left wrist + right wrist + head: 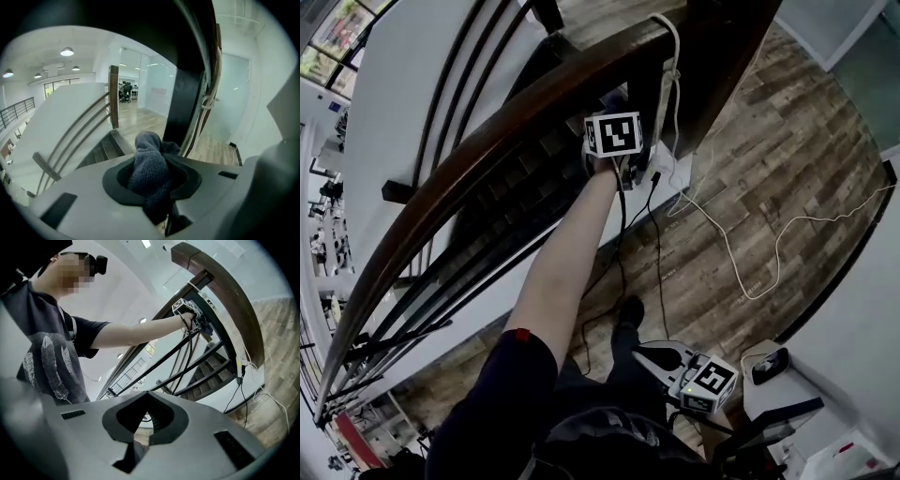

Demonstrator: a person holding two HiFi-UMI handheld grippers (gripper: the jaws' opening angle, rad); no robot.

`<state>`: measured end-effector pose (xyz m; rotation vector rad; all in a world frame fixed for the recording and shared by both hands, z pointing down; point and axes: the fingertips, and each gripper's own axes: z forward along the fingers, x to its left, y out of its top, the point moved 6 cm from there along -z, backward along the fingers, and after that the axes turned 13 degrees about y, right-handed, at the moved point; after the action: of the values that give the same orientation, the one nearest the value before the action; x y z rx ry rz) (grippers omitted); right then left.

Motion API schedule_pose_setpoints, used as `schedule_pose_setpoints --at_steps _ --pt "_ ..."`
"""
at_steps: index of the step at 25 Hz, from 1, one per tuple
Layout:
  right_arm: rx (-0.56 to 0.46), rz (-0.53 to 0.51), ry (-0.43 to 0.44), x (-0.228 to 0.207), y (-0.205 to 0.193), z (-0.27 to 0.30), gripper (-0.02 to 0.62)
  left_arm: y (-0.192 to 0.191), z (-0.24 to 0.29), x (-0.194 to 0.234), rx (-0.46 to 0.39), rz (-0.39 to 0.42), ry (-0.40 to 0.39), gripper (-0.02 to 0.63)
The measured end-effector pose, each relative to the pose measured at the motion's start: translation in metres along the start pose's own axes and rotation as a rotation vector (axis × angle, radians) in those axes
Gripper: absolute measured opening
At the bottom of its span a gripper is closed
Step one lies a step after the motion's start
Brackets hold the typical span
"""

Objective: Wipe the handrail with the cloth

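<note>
Cloth [149,161], soft and limp (best gripped bunched, we judged), sat clamped in our left gripper [152,183] by the handrail [478,167] at twelve o'clock; our right gripper [143,420] hung closed, empty, at five o'clock.

Dark short-sleeved T-shirt [44,364] with pale feather print, black-and-white marker cubes [612,134]

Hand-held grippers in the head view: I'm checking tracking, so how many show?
2. The left hand-held gripper is up by the handrail, shut on the cloth; the right hand-held gripper hangs low, empty.
</note>
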<state>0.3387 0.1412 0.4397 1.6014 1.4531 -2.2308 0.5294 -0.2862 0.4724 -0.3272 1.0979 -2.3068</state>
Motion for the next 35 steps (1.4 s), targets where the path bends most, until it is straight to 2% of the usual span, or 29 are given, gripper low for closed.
schedule_pose_setpoints --at_steps 3,6,8,10,12,14,16,18,21,24,28,35 --pt "0.07 -0.001 -0.004 0.006 -0.003 0.006 0.003 -0.015 -0.018 0.028 -0.008 0.043 0.032 0.097" --pt "0.12 -0.002 0.027 0.009 0.0 0.018 0.003 -0.032 -0.035 0.067 -0.013 0.062 0.064 0.097" --pt "0.159 -0.046 0.067 0.009 -0.004 0.03 0.003 -0.047 -0.05 0.098 -0.007 0.037 0.086 0.097" --pt "0.191 -0.072 0.111 0.012 -0.011 0.046 0.003 -0.068 -0.068 0.131 -0.01 -0.03 0.105 0.097" --pt "0.18 -0.071 0.146 0.019 -0.019 0.067 0.003 -0.088 -0.086 0.158 -0.033 -0.095 0.107 0.097" --pt "0.171 -0.061 0.182 0.027 -0.027 0.09 0.003 -0.107 -0.104 0.188 -0.05 -0.101 0.115 0.097" --pt "0.224 -0.039 0.22 0.037 -0.029 0.113 0.003 -0.131 -0.125 0.234 -0.048 -0.111 0.152 0.097" --pt "0.307 -0.03 0.253 0.048 -0.032 0.139 0.003 -0.158 -0.15 0.286 -0.048 -0.186 0.186 0.097" --pt "0.418 -0.088 0.297 0.062 -0.046 0.184 0.003 -0.196 -0.188 0.365 -0.061 -0.282 0.234 0.097" --pt "0.491 -0.122 0.347 0.082 -0.061 0.235 0.003 -0.23 -0.229 0.436 -0.076 -0.295 0.279 0.097" --pt "0.585 -0.112 0.428 0.115 -0.082 0.31 0.004 -0.281 -0.288 0.528 -0.074 -0.322 0.363 0.097" --pt "0.728 -0.107 0.575 0.185 -0.143 0.438 0.004 -0.386 -0.415 0.729 -0.079 -0.392 0.61 0.097"
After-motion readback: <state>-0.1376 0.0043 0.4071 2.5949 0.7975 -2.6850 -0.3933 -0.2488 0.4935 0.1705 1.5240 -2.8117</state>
